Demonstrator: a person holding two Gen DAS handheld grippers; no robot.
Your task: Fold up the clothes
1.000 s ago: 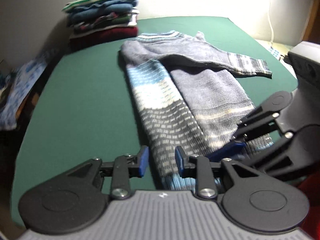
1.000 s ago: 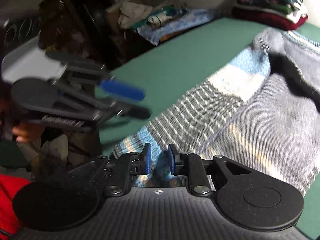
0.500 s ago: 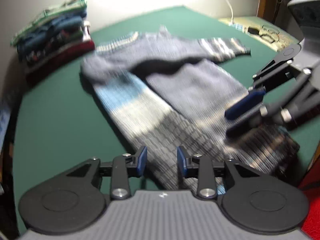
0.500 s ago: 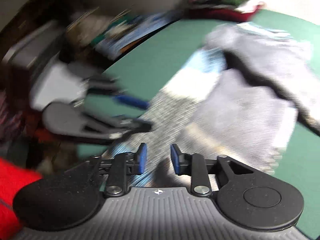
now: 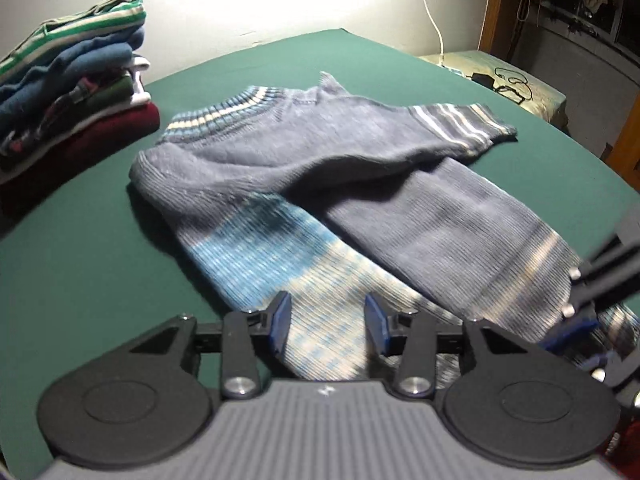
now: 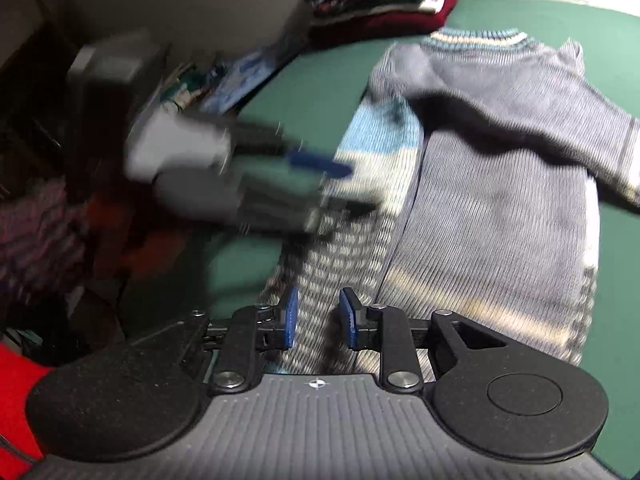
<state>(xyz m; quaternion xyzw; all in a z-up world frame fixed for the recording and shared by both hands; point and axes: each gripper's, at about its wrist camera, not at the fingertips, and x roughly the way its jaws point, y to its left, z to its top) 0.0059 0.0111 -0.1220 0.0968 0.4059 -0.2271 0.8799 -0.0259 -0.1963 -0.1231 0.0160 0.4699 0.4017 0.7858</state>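
**Sweater part-folded on the green table, both grippers at its hem**

The grey and blue knit sweater is lying flat on the green table, collar toward the far side and hem toward the camera. One sleeve is lying crosswise over the chest, its striped cuff reaching past the right edge of the body. One long side of the body is lying doubled inward, covering roughly half the width and leaving the blue and white patterned strip exposed beside it. So the narrowing folds are showing as made; the lengthwise fold, hem up toward collar, is not showing, and the sweater is lying at full length.

The left gripper is hovering over the patterned strip near the hem, its blue pads standing well apart with nothing between them. The right gripper is sitting low at the hem, pads apart with a narrower gap; knit is showing through the gap, but whether any is pinched I cannot tell, and it reads as not clamped. Each gripper is appearing blurred in the other's view.

A stack of folded clothes is sitting at the table's far left corner, near the sweater's shoulder but apart from it. Judging by this, what is left is halving the length and adding the sweater to that stack.
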